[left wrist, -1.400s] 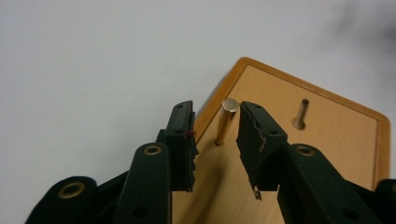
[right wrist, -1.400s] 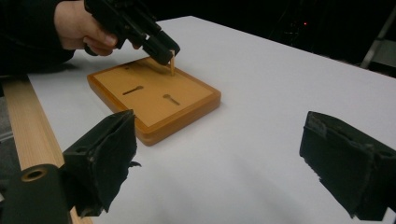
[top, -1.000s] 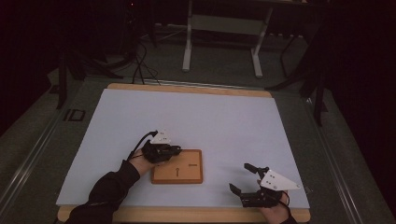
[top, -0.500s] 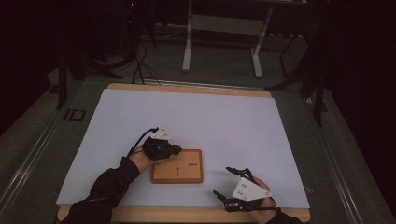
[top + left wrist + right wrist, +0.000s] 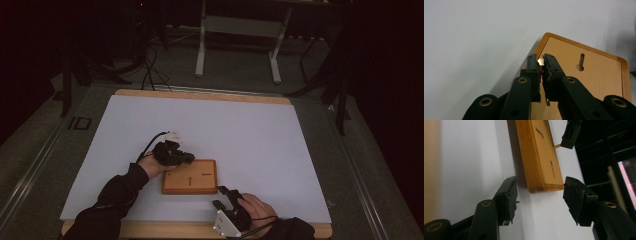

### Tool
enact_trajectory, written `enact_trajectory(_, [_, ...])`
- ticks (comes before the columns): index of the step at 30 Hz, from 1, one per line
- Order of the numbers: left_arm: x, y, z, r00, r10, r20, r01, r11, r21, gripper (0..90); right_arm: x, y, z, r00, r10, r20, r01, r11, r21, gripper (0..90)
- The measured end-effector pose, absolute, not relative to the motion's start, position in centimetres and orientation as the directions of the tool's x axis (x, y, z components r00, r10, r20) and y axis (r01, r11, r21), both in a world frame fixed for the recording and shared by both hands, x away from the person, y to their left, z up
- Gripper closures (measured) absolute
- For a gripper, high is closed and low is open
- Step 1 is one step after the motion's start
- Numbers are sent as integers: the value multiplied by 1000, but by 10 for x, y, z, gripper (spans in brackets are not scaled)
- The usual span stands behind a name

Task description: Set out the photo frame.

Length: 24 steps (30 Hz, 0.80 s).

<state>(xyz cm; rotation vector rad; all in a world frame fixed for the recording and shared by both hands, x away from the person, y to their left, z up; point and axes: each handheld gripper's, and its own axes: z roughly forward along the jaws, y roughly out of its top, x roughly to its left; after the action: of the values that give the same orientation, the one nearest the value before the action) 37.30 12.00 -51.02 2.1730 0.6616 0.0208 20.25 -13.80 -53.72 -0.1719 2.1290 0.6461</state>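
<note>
Since the earlier frame, the right gripper has travelled from the counter's right side toward the wooden box, and its jaws have just been closing; they stand apart with the box's near corner just ahead, not yet between them. Left gripper is clamped on a small coin at the box's far corner, apparently for insertion into the slot.

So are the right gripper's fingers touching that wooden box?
Apart. The right gripper view shows its fingers open, white table showing between them and the wooden box.
</note>
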Motion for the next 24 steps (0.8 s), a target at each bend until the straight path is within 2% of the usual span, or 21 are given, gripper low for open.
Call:
enact_trajectory(7, [377,121,-510,866,448,-222,453,-514,728,843,211,-127,-554,-501,25,-865,-400,880,257,495])
enact_trajectory(8, [377,120,-510,868,446,-219,450,-518,728,843,212,-125,-557,-445,-11,-896,-424,884,199,505])
enact_trajectory(9, [377,120,-510,869,445,-218,448,-519,728,843,212,-125,-557,-445,-11,-896,-424,884,199,505])
enact_trajectory(13, [378,120,-510,869,443,-219,448,-519,728,843,211,-120,-564,-358,-87,-930,-458,884,94,559])
enact_trajectory(19, [377,120,-509,872,443,-209,443,-529,724,842,211,-116,-571,-334,-107,-937,-462,885,63,592])
enact_trajectory(21, [377,119,-509,873,442,-207,441,-531,723,842,212,-117,-571,-332,-110,-937,-462,885,60,655])
enact_trajectory(24, [376,119,-508,873,443,-204,440,-534,722,842,213,-117,-571,-339,-107,-935,-459,886,65,663])
